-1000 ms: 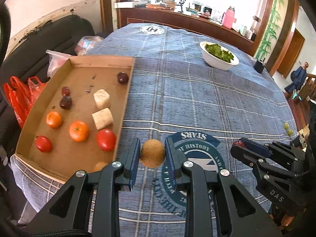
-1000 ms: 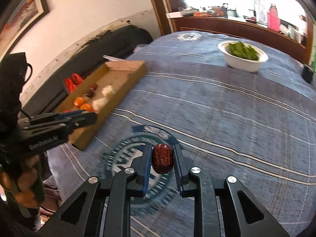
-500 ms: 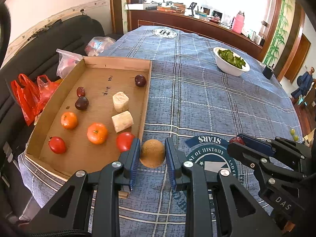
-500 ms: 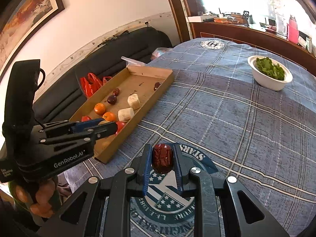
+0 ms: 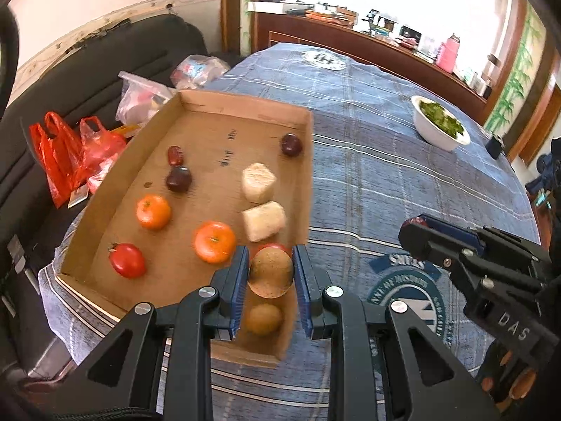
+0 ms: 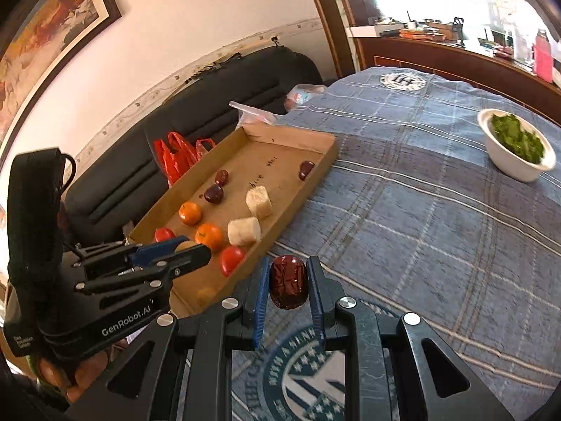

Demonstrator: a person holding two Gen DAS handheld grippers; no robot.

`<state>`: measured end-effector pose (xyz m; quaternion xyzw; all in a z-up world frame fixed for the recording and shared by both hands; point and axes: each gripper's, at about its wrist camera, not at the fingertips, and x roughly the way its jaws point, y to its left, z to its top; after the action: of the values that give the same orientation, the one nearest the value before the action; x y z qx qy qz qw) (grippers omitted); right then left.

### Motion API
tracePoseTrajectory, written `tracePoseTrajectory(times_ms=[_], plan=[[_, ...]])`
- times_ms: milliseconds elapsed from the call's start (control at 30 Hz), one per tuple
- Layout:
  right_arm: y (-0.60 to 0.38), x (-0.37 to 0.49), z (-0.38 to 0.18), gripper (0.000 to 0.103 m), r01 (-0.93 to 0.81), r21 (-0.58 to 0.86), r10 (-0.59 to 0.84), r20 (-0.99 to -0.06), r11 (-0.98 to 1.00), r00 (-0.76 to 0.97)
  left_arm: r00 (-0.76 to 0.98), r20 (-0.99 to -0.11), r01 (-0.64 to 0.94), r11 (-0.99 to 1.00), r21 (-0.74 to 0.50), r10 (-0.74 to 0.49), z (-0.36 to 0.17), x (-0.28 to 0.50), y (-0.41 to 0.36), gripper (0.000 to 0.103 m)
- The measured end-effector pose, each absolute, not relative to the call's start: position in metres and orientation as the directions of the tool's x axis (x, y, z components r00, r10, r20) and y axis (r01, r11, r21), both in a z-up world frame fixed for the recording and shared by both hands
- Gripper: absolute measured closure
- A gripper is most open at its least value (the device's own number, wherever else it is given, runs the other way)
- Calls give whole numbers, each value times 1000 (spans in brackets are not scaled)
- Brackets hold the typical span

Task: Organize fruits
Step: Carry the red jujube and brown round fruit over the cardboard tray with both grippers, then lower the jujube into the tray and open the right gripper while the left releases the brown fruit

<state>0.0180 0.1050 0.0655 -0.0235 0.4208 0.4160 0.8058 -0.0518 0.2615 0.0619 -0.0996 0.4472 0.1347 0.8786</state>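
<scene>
I have the left gripper (image 5: 270,273) pinching a brown kiwi (image 5: 270,272) over the near corner of the cardboard tray (image 5: 245,119). My right gripper (image 6: 288,286) is clamped on a wrinkled red date (image 6: 288,286) above the blue tablecloth (image 6: 403,210), just beside the tray's edge. Below the kiwi lies another brownish fruit (image 5: 263,318), possibly a second kiwi; it's blurred.
</scene>
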Motion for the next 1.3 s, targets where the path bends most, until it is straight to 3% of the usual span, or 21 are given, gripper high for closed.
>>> tracePoseTrajectory(times_ms=[800,1300], plan=[[223,118,61,82,-665,345,650,-706,662,280,514,-825,-468,883,-37,237,68,32,374,80],[286,151,29,82,-681,280,587,-763,677,270,379,-885,-533,846,30,271,27,94,407,80]])
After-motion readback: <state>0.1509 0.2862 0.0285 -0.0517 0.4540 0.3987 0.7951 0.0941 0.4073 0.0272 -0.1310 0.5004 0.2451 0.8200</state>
